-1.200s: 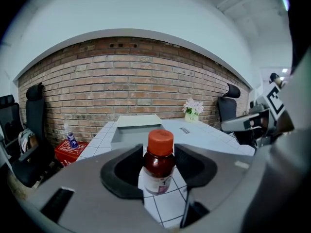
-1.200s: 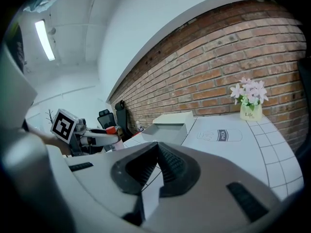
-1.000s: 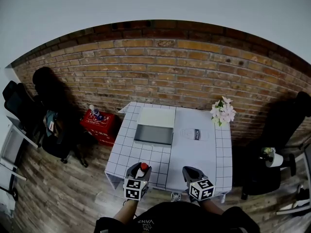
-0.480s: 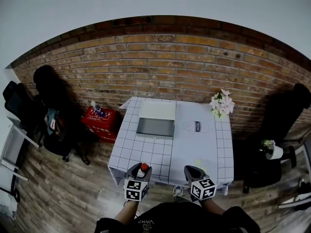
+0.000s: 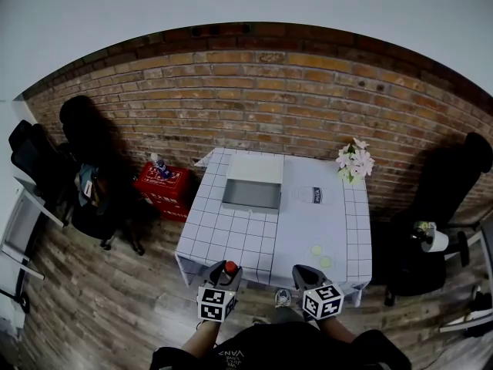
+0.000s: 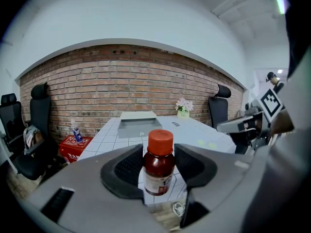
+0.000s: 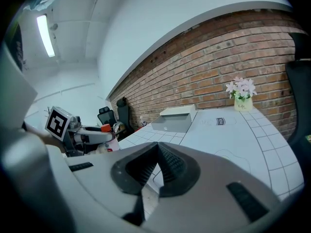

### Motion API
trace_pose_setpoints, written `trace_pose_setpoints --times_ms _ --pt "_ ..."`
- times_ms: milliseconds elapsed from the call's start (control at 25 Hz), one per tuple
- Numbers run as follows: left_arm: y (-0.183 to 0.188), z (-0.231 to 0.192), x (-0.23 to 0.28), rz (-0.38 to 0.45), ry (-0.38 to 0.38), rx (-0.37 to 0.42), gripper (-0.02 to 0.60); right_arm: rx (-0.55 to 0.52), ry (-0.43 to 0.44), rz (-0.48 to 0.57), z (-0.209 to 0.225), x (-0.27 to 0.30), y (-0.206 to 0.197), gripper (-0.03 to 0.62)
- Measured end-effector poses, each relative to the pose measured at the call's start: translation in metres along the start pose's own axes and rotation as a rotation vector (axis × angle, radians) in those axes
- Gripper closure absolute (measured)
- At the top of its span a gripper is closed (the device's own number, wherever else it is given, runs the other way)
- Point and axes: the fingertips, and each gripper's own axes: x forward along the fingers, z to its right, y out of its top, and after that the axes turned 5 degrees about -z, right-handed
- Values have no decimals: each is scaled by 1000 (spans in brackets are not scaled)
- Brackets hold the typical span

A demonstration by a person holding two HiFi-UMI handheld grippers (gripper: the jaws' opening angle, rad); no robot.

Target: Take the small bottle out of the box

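A small brown bottle with a red cap sits upright between the jaws of my left gripper, which is shut on it. In the head view that bottle and left gripper hang off the table's near edge, over the floor. The grey open box with its pale lid raised lies at the far side of the table; the same box shows in the left gripper view. My right gripper is held beside the left one, its jaws shut with nothing between them.
A vase of pink flowers stands at the table's far right corner. A red crate with a water bottle sits on the floor to the left, beside black office chairs. Another chair stands right. A brick wall runs behind.
The table has slid farther away in the head view, so both grippers, the left still holding the bottle, have drawn back from its near edge. The grip has not changed.
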Motion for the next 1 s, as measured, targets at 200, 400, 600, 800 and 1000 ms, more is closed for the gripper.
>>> trace_pose_setpoints --times_ms 200,400,600,800,1000 --pt "-7 2 -10 3 9 -10 374 -4 -3 -16 -5 -5 -12 595" --pt "-13 5 -19 11 20 -23 374 -19 -1 -35 -7 -9 -19 595" --pt "-13 6 -22 25 34 -35 374 -38 4 -24 -8 -8 -13 595" --pt "-15 8 -27 34 47 -45 374 -52 15 -19 -11 -9 -11 595" --pt "-15 8 -30 40 59 -53 374 -60 31 -19 -13 -12 -11 595"
